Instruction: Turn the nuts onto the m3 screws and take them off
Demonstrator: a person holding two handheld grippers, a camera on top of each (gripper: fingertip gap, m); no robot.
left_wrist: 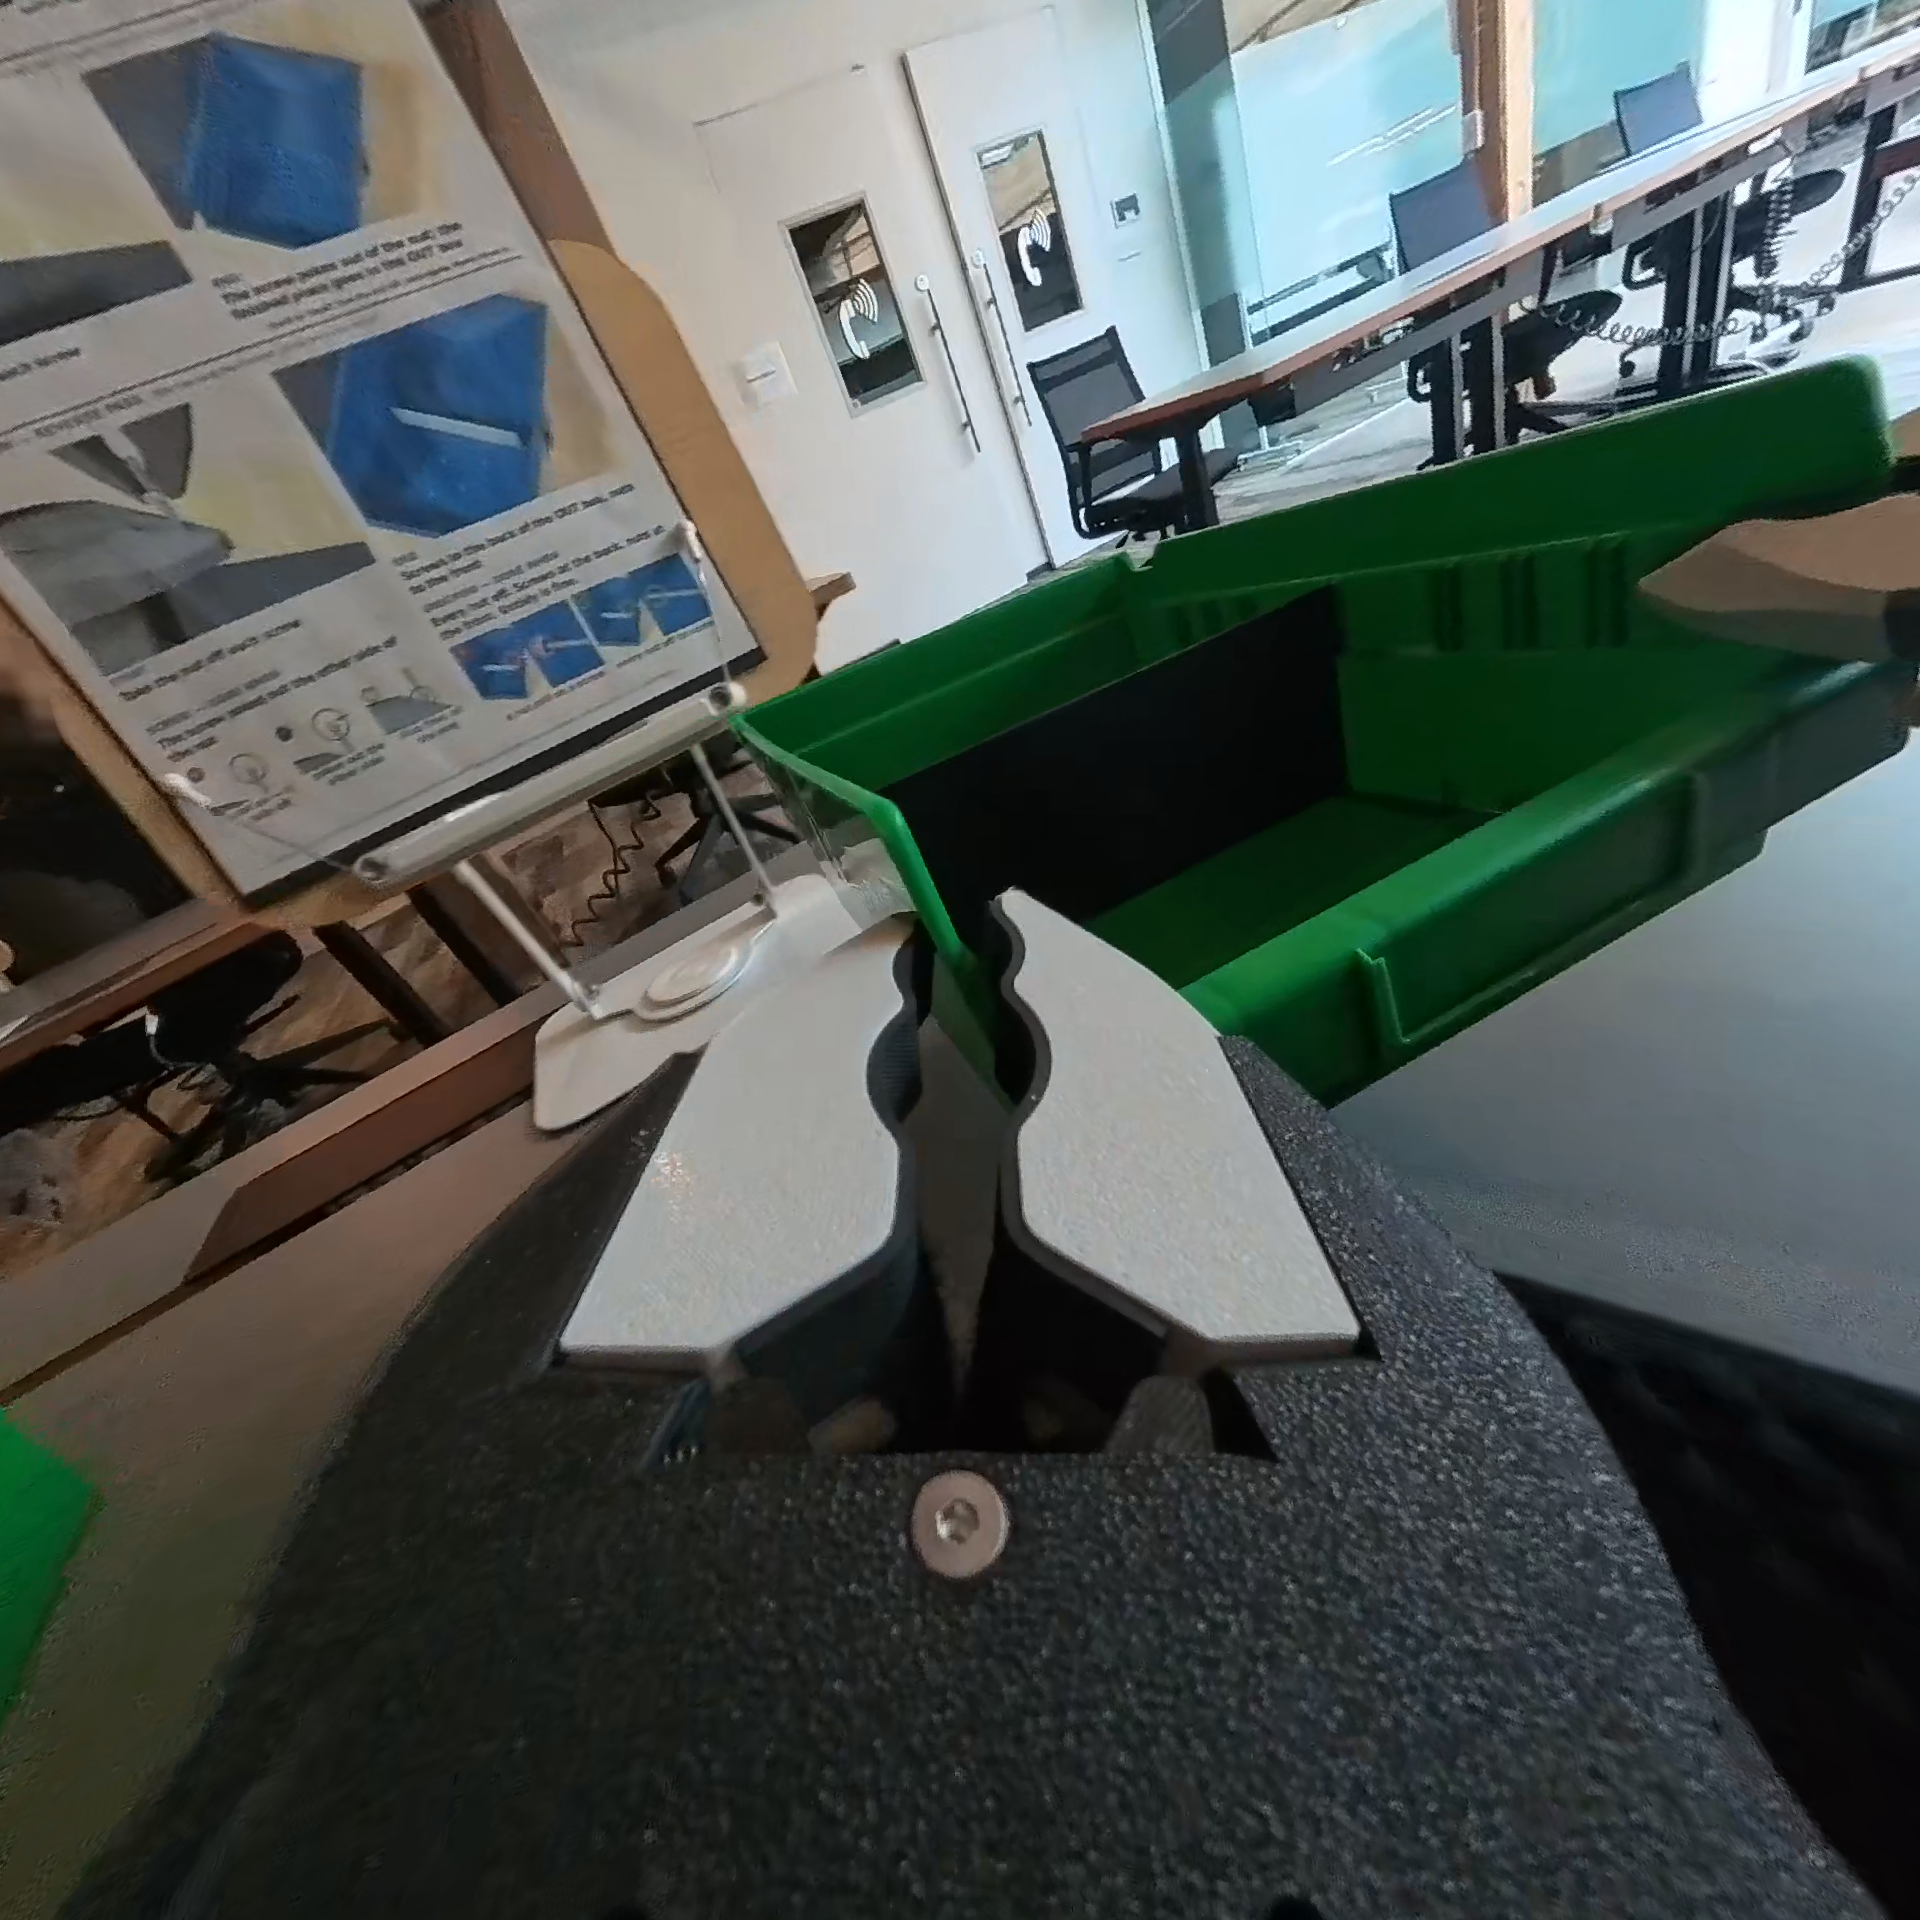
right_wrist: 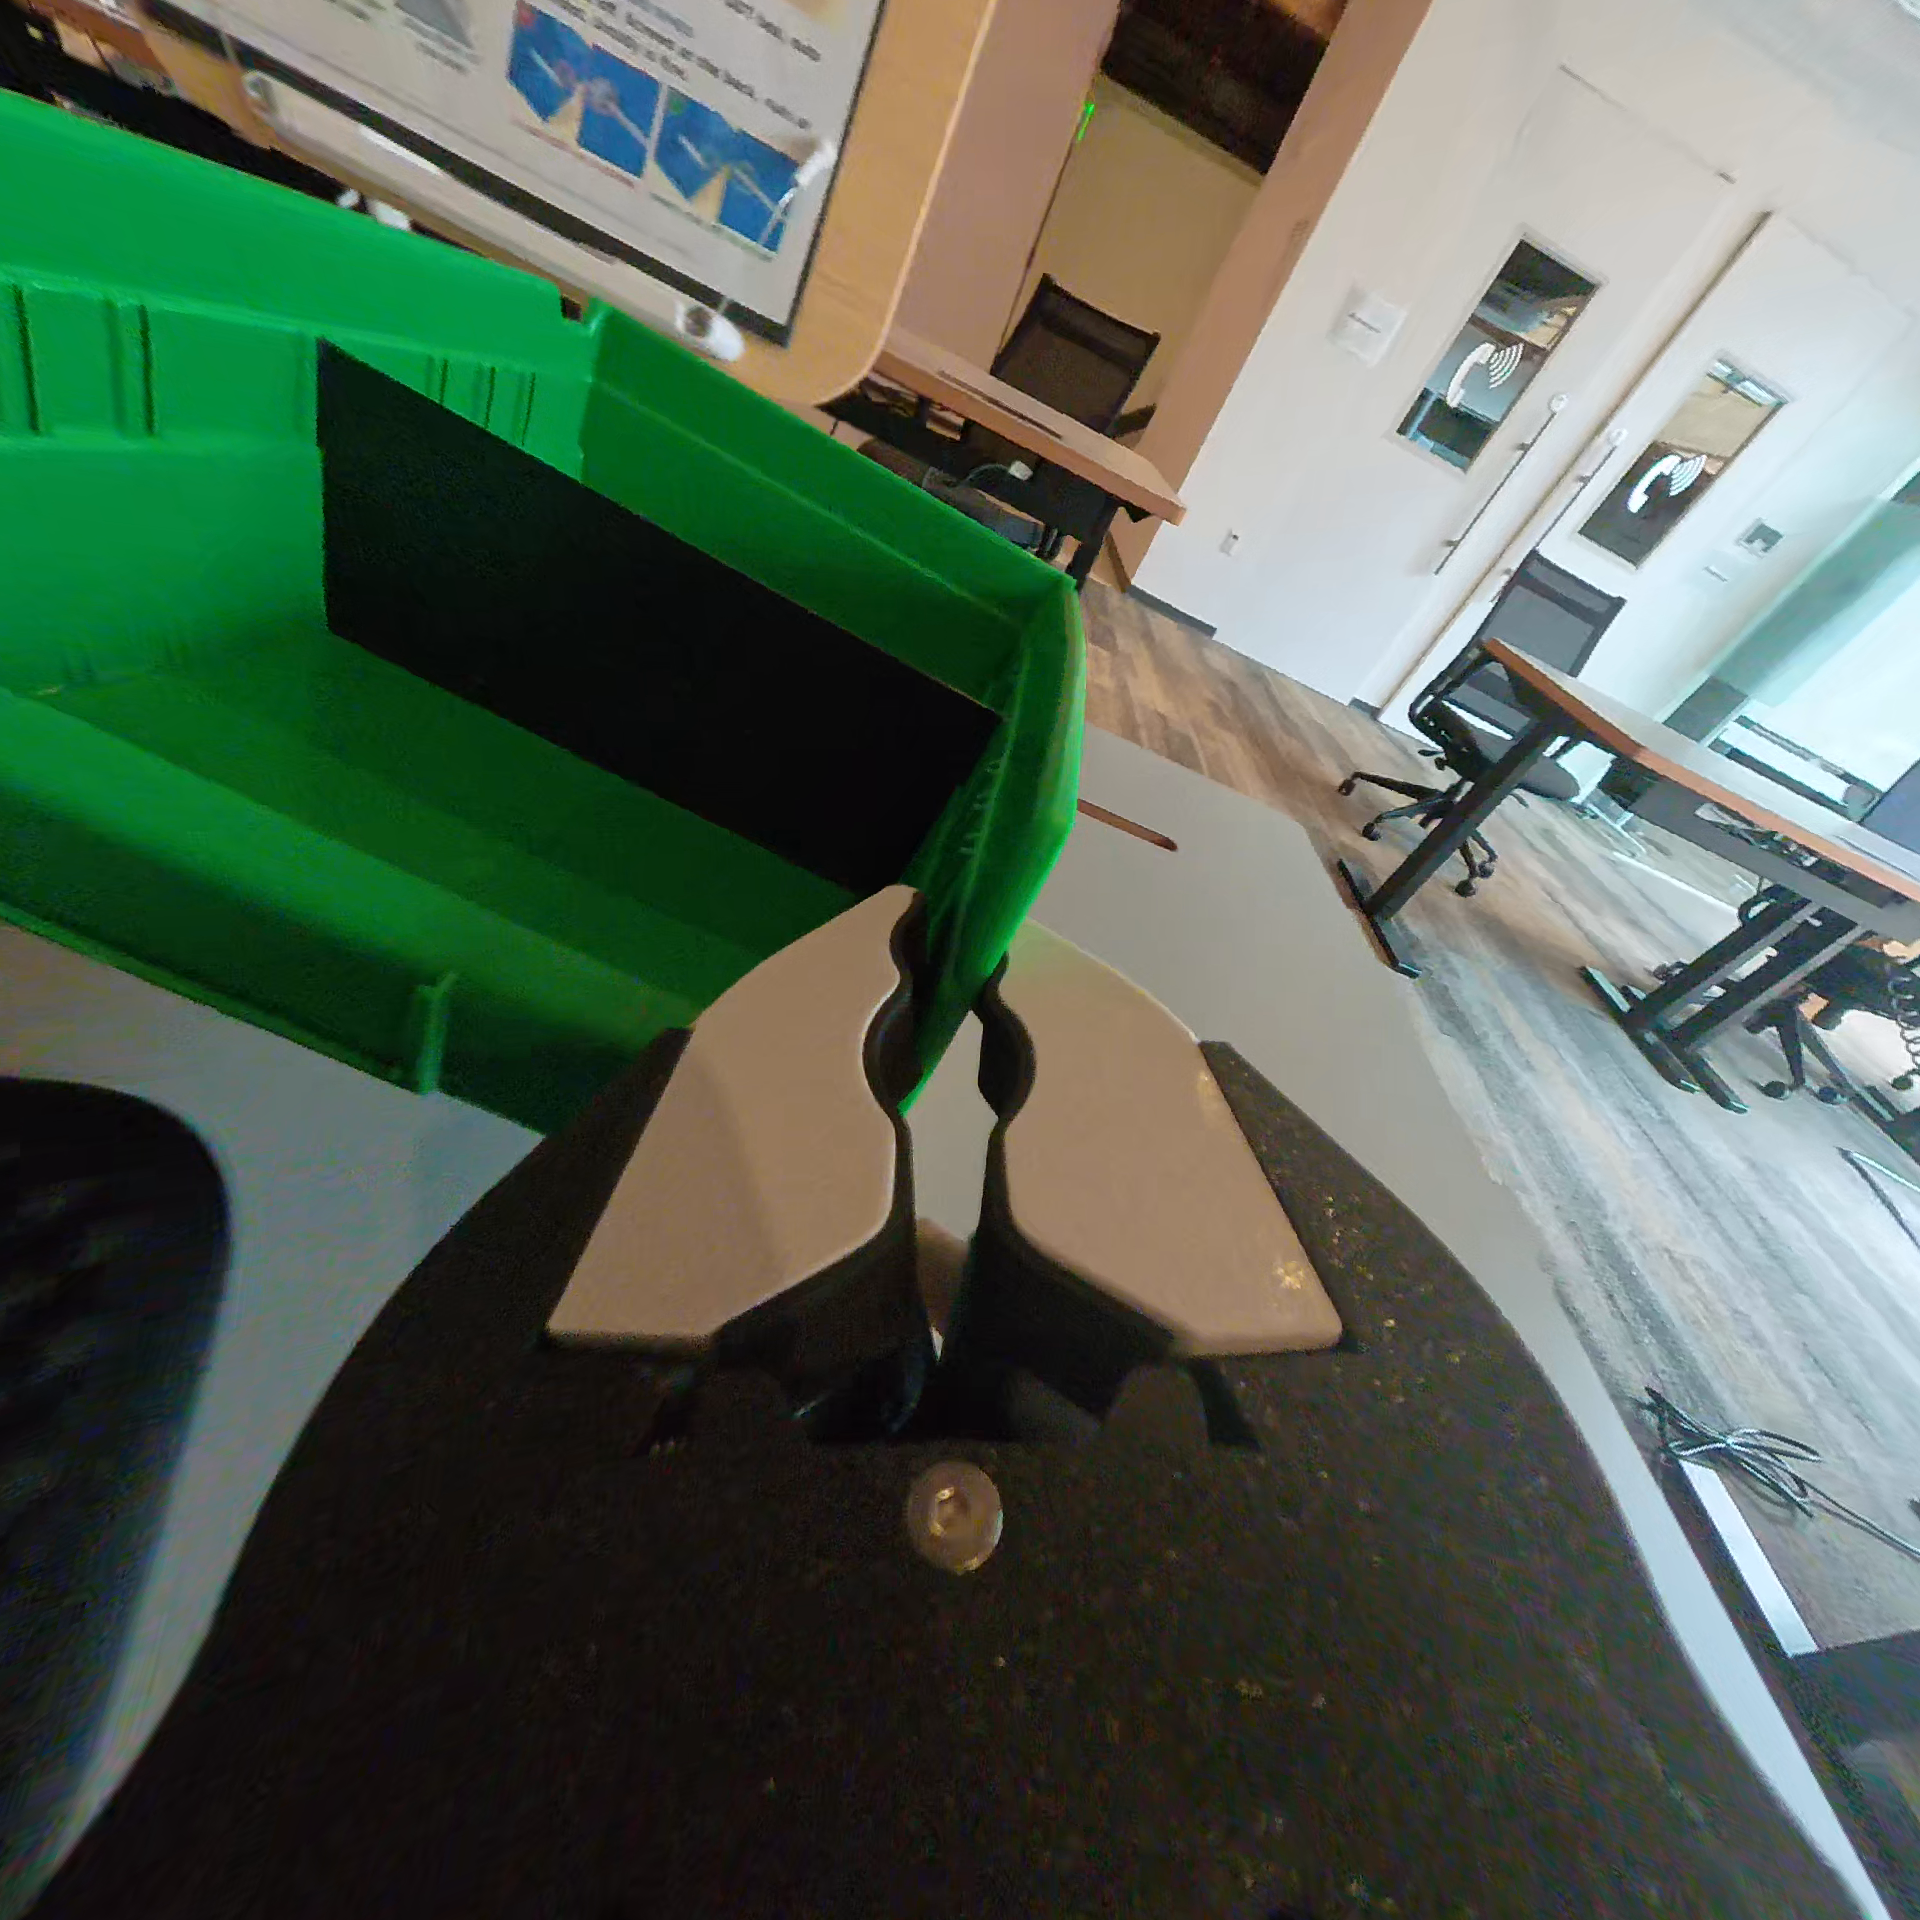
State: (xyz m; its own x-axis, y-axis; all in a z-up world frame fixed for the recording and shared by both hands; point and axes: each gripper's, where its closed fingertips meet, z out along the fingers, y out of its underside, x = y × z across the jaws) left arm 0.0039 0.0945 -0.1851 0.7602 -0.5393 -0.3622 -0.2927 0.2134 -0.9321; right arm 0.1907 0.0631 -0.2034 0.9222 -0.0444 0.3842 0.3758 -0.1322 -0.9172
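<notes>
Both grippers hold one green plastic bin [left_wrist: 1455, 748], which hangs tilted above the table. My left gripper [left_wrist: 961, 956] is shut on the bin's left side wall [left_wrist: 914, 873], with the wall pinched between its pads. My right gripper [right_wrist: 951, 956] is shut on the bin's right side wall [right_wrist: 1013, 821]. The bin [right_wrist: 312, 623] has a black divider [right_wrist: 623, 644] across it, and the part of its floor that shows is bare. The right gripper's fingertip [left_wrist: 1766, 603] shows at the right edge of the left wrist view. No screws or nuts show in either view.
An instruction sheet in a clear stand [left_wrist: 343, 468] sits on a white base [left_wrist: 644, 997] at the table's left. A black mat [left_wrist: 1662, 1091] lies under the bin. Another green object [left_wrist: 31, 1538] is at the left edge. Office desks and chairs [right_wrist: 1662, 790] stand beyond the grey table [right_wrist: 1247, 935]. The grippers' ends are close to 20 cm from one another.
</notes>
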